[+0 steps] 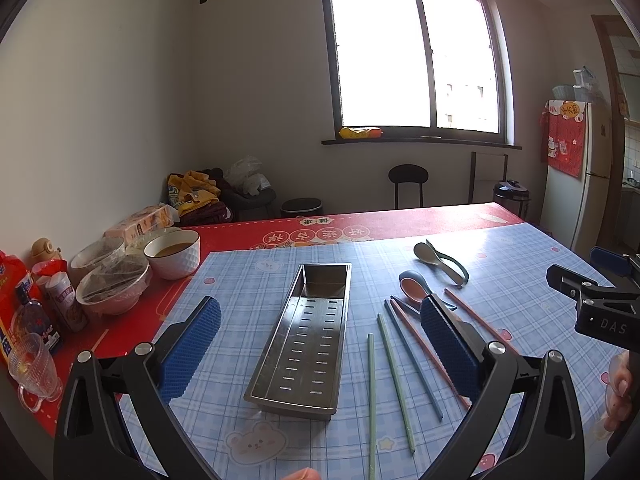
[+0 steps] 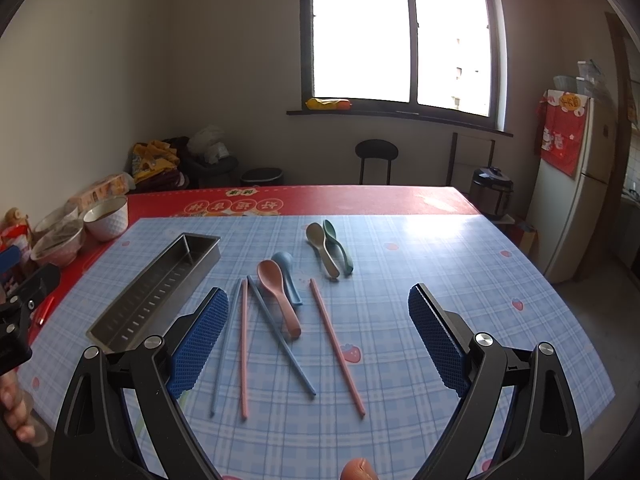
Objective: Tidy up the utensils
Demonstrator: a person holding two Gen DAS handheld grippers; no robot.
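Tray (image 1: 298, 340) left of chopsticks (image 1: 394, 380); spoons (image 2: 280, 288) behind, seemingly touching.

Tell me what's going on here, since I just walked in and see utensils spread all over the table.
A person holds a two-finger gripper in each hand above the table. The left gripper and the right gripper are both open and hold nothing. The metal tray is empty. Chopsticks in green, blue and pink, and four spoons, among them a pink spoon, lie loose on the checked cloth. Sorting has not begun.
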